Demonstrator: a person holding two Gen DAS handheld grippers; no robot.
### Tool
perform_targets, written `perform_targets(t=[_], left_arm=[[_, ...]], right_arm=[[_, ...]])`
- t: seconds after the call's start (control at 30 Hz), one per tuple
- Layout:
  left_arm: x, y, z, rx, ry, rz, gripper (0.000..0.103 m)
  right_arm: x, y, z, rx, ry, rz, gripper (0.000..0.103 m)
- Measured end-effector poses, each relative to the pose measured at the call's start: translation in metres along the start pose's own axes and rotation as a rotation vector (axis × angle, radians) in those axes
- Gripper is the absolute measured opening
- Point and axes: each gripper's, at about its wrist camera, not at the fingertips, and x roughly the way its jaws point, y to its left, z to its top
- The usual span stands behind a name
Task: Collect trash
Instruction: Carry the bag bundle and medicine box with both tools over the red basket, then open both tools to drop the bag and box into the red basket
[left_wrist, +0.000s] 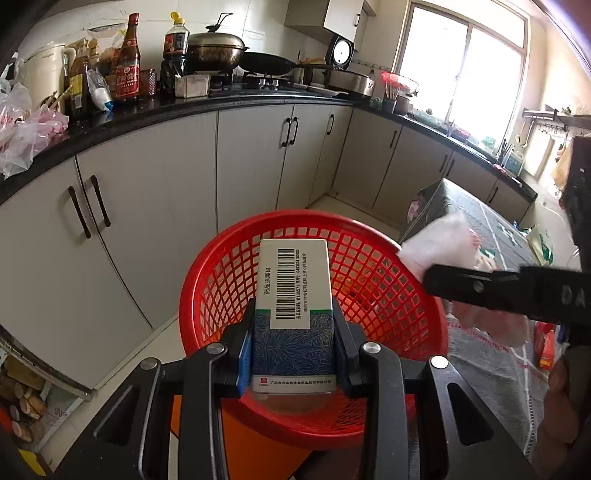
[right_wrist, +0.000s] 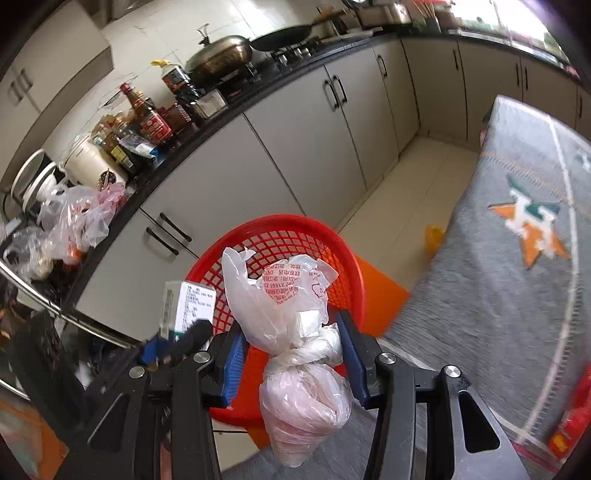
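Note:
My left gripper (left_wrist: 293, 354) is shut on a white and blue medicine box (left_wrist: 295, 302) with a barcode, held above the red mesh basket (left_wrist: 388, 295). The box also shows in the right wrist view (right_wrist: 188, 306), at the basket's left rim. My right gripper (right_wrist: 291, 354) is shut on a knotted clear plastic bag (right_wrist: 295, 332) with red print, whose full lower part hangs below the fingers, in front of the red basket (right_wrist: 295, 236). In the left wrist view the right gripper (left_wrist: 480, 286) comes in from the right with the bag (left_wrist: 439, 240) over the basket's right rim.
The basket sits on an orange stool (right_wrist: 380, 291). A table with a grey patterned cloth (right_wrist: 498, 277) stands at the right. A black counter (left_wrist: 147, 110) with bottles, pans and plastic bags runs above white cabinets (left_wrist: 166, 206). A red package (right_wrist: 572, 424) lies on the table.

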Motion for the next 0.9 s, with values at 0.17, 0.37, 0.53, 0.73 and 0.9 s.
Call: perform_targets(t=[0.17,0.37,0.53,0.73,0.9], left_arm=[[0.009,0.007,-0.001,-0.005,0.010,0.009,0.033],[0.014,0.012,-0.002,-0.023,0.019,0.007,0.033],[0.015,0.015,0.000,-0.036,0.017,0.004,0.050],[0.008,0.016,0.000,-0.045,0.005,0.000,0.051],[-0.005,0.012,-0.003,-0.037,-0.018,-0.006,0.053]], right_arm=[[0.020,-0.004,0.004,0.029,0.030,0.002,0.052],[0.033,-0.004,0.006,0.040,0.047,0.003,0.053],[0.033,-0.006,0.008,0.041,0.041,0.007,0.065],[0.024,-0.005,0.008,0.037,0.022,0.012,0.066],[0.006,-0.005,0.003,0.021,-0.012,0.000,0.066]])
